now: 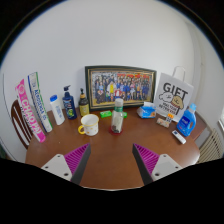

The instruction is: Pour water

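Nearest you, the tongs [112, 160] are spread wide, their two purple pads [70, 157] well apart with only bare brown worktop [112, 170] between them. They hold nothing.

Beyond the fingers, near the middle of the worktop, stands a clear bottle [117, 117] with a red label and a pale cap, upright. It looks like the vessel you will pour from, though whether it holds water cannot be made out. Just to its left sits a pale yellow mug [89, 125], upright and close by, apparently the likely receiver.

Moving outward: a dark bottle [69, 103] and a white bottle [56, 109] stand left of the mug, with tall boxes [33, 110] leaning beyond them. Behind everything, a framed group photograph [120, 85] rests against the wall. To the right are a white bag printed "GIFT" [172, 98], a blue bottle [186, 122] and a small blue dish [148, 110].

As for progress, nothing appears begun: the bottle is not yet grasped and stands well ahead of the tongs. Reaching, gripping, lifting, tilting over the mug all remain.
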{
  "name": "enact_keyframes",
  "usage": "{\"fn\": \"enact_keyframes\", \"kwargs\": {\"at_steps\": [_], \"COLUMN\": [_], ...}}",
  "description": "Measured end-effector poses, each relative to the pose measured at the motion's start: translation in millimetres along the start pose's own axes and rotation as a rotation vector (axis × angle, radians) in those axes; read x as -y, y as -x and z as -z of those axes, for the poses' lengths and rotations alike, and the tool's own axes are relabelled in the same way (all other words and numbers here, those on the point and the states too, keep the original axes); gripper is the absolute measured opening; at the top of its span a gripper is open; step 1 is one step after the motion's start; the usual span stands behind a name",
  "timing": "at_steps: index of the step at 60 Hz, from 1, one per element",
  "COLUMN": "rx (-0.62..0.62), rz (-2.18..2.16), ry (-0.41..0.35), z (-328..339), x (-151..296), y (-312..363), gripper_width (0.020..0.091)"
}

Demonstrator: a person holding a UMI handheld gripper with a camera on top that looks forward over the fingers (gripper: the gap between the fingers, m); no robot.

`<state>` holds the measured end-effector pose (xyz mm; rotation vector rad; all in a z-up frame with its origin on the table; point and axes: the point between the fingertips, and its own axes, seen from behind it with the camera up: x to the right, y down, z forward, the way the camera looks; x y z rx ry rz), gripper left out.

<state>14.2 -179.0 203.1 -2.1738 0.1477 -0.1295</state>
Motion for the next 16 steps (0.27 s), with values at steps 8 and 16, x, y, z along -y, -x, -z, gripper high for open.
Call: {"fn": "enact_keyframes", "kwargs": {"at_steps": [8,16], "rx": [0.0,0.024], "rz": [0.003,0.074], "ry": [0.007,0.012], "z": [10.2,16.0], "x": [-9.1,-17.7], "y": [-6.4,-5.9], "gripper_width": [0.0858,0.0853]}}
